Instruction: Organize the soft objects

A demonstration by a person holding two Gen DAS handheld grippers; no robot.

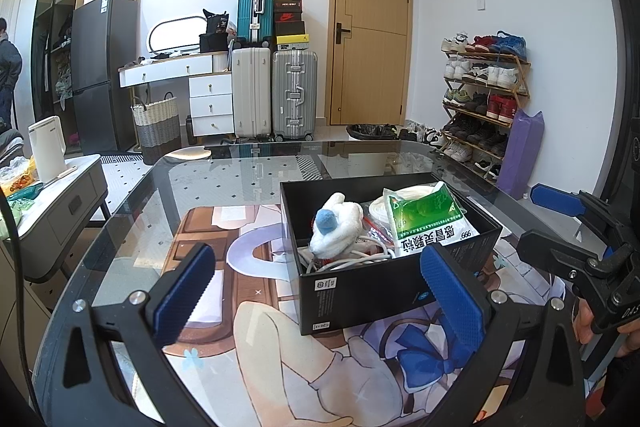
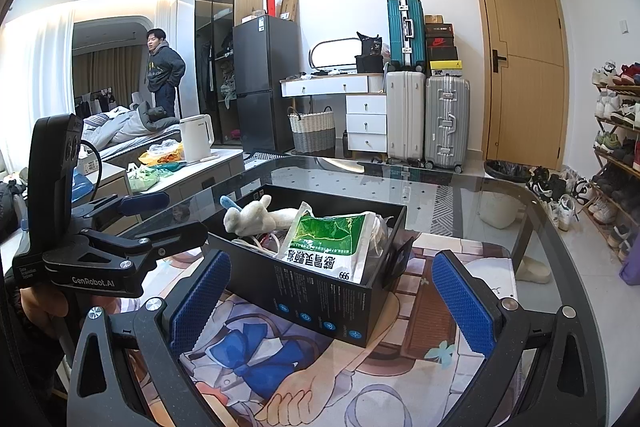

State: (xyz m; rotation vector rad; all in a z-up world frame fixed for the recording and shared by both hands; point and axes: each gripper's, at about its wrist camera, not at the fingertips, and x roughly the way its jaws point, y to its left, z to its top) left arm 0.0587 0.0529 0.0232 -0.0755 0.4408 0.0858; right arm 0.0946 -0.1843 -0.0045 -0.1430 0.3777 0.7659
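Note:
An open black box [image 1: 372,291] stands on a printed mat [image 1: 248,339] on the glass table. In it lie a white plush toy [image 1: 338,227] with a blue tip, a green-and-white packet [image 1: 428,223] and white cables [image 1: 356,259]. My left gripper [image 1: 320,297] is open, just short of the box's near wall, with nothing between its fingers. My right gripper [image 1: 558,227] hovers open at the box's right. In the right wrist view, my right gripper [image 2: 332,301] stands open before the box [image 2: 316,303], with the plush toy [image 2: 256,215] and packet [image 2: 332,239] inside, and my left gripper [image 2: 160,219] to the left.
The glass table's edge [image 1: 168,163] curves round at the far side. A grey side cabinet [image 1: 60,211] with a white kettle [image 1: 48,147] stands left. Suitcases [image 1: 276,91], a door and a shoe rack [image 1: 484,99] line the back. A person [image 2: 162,75] stands by a bed.

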